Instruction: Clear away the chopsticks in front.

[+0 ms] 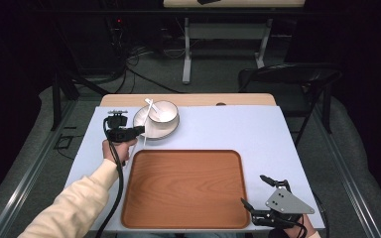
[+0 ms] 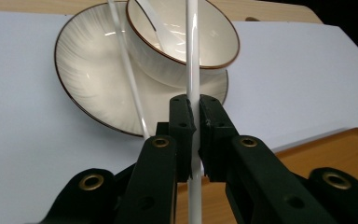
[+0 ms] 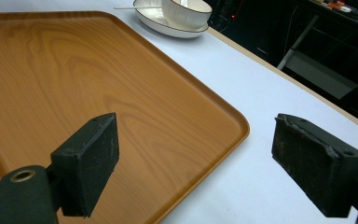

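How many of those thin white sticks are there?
2. One white stick is clamped between the left gripper's jaws. The other stick lies slanted across the plate, beside the bowl. More could be hidden.

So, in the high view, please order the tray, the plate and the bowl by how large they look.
1. The wooden tray, by far the largest.
2. The plate.
3. The bowl, which sits on the plate.
The left gripper holds a white chopstick beside them.
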Motion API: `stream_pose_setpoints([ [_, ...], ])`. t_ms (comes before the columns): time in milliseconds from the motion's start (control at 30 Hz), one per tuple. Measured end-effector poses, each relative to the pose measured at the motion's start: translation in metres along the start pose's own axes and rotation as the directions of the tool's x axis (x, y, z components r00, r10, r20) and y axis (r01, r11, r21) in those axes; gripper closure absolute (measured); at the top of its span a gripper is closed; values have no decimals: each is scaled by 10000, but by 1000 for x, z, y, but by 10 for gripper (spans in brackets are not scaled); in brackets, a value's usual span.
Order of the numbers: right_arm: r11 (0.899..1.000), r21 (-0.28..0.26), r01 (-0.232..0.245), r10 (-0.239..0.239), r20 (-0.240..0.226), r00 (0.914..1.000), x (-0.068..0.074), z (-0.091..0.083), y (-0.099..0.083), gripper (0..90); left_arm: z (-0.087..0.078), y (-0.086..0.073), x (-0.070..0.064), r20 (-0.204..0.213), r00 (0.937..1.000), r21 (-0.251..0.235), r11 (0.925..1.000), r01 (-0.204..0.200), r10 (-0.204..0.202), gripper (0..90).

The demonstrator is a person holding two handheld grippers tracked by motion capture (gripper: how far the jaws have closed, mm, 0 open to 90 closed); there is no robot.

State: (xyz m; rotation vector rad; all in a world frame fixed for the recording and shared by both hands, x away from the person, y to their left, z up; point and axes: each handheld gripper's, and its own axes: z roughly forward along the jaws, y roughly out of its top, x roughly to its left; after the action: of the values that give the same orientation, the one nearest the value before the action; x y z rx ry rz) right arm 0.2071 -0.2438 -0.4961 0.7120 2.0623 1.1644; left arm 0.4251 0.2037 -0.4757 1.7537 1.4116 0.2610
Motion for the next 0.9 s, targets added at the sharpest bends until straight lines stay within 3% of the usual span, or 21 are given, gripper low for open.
stream_pose_setpoints([
  [267,10000,0,14,-14,-13,10000,0,0,0,142,-13,-29,-17,417,9991,-199,9998,-36,45,848],
  [300,10000,2,1,-1,-3,10000,0,0,0,142,-16,-38,-20,610,9981,-211,9998,63,-50,848],
  [433,10000,15,3,-3,-9,10000,0,0,0,142,-20,-54,-23,663,9978,-207,9997,95,-81,848],
  [567,10000,6,9,-9,-5,10000,0,0,0,142,-22,-64,-24,560,9984,-225,9997,68,-56,848],
  [733,10000,2,2,-2,-14,10000,0,0,0,142,-24,-83,-22,447,9984,-127,9993,354,-348,847],
  [900,10000,2,0,0,-28,10000,0,1,0,142,-23,-100,-20,44,9986,127,9985,527,-528,847],
])
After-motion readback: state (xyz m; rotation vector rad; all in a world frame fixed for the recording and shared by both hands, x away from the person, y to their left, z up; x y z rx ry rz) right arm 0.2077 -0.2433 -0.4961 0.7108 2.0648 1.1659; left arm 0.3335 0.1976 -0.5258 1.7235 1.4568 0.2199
